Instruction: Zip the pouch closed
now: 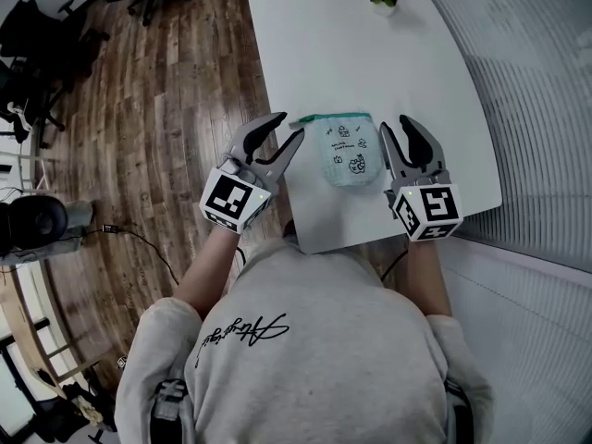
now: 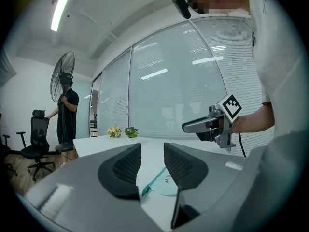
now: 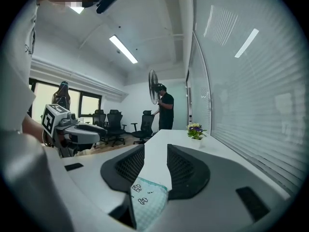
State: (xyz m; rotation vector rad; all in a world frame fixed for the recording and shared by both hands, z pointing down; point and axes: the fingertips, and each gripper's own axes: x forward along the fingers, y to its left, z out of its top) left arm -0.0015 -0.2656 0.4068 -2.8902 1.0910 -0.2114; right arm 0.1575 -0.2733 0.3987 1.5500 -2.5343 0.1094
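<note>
Pouch [image 1: 344,151] lies flat on table [image 1: 370,54], close to the near edge and directly ahead of the person. Zip band [image 1: 333,117], the axis that matters, runs left to right across the pouch's far end. Whether the zip is shut cannot be read from any view. A short teal end projects at the band's left corner, too small to tell if it is the slider.

Left gripper [image 1: 287,126] hovers just left of the pouch and right gripper [image 1: 398,124] just right of it, so the pouch sits between and below them. Left tip stands nearer the band's left corner; the right one stands beside the pouch's right edge.

Both jaw pairs stand apart with nothing gripped; each gripper view shows only the pouch on the table under the gap. Both grippers point forward, near level, forearms roughly parallel.

Judgement: scene fits a zipped pouch with hands clear, or an unzipped one with hands ready to engage.
</note>
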